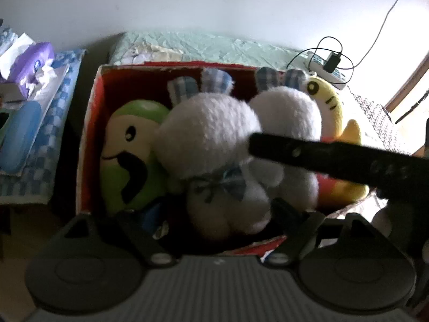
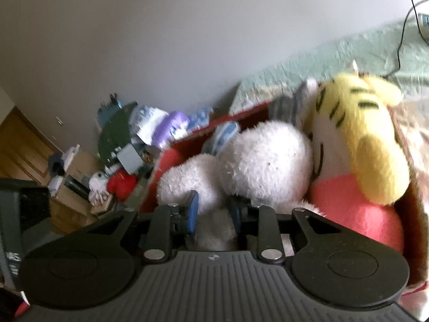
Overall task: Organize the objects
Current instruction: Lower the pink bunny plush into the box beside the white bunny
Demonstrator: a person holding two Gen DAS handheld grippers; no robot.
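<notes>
White plush rabbit point(image 1: 214, 139): soft, light, compressible; lies mid red box point(image 1: 88, 134), between green plush point(image 1: 128, 155) left and yellow tiger plush point(image 1: 332, 112) right; best pinched at limb or body. Right hand-held gripper point(image 2: 213, 214) narrow, clamped on its white plush; left hand-held gripper point(image 1: 214, 220) wide, holding nothing. Box rests on the bed point(image 1: 214, 45).

- From my left wrist camera, the dark bar point(image 1: 335, 158) crossing from the right hides part of the second white fluffy plush point(image 1: 289, 112) and the yellow striped tiger plush point(image 1: 332, 107).
- The small blue thing point(image 1: 154, 218) under the green round-faced plush point(image 1: 131, 150) is too hidden to identify.
- On the right wrist view, the cluttered pile by the wall point(image 2: 120, 155) is too blurred to sort out.
- The red cardboard box point(image 2: 413, 214) is cut off at the right edge.
</notes>
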